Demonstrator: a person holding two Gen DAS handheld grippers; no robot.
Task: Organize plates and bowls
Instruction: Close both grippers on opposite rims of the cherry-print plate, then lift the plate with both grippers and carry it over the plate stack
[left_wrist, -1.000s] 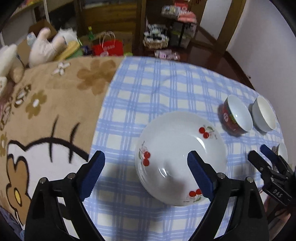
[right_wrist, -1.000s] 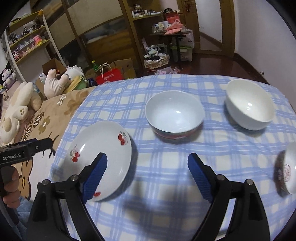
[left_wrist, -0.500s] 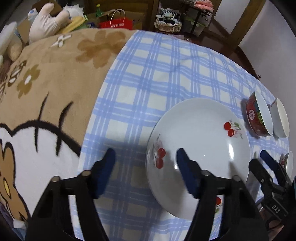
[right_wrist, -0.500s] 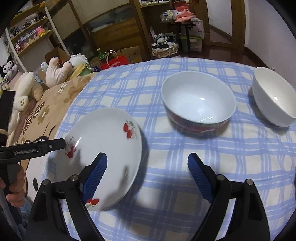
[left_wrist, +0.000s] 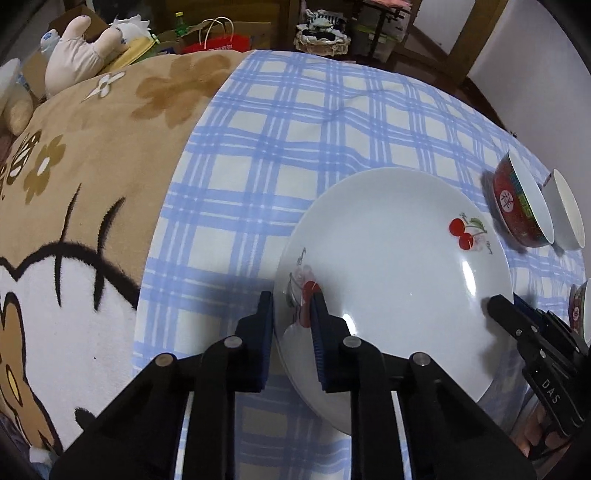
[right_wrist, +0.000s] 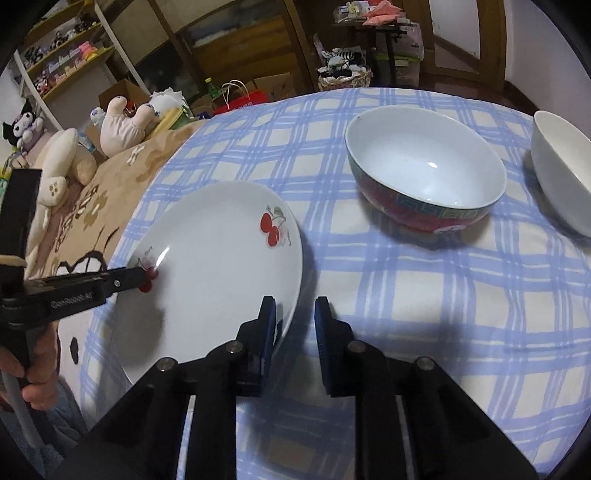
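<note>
White cherry plate (left_wrist: 399, 258) pinched by left gripper (left_wrist: 291, 314) — right gripper (right_wrist: 293, 321) narrowed around opposite rim, grip uncertain; red bowl (right_wrist: 424, 181), white bowl (right_wrist: 565, 166) still unstacked.

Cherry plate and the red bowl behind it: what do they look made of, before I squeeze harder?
The cherry plate looks like glazed ceramic or porcelain: hard white gloss with sharp light glints and printed cherries; melamine can't be ruled out. The red bowl looks like the same glazed ware, glossy white inside with a red patterned band outside. Both seem rigid and slick.
</note>
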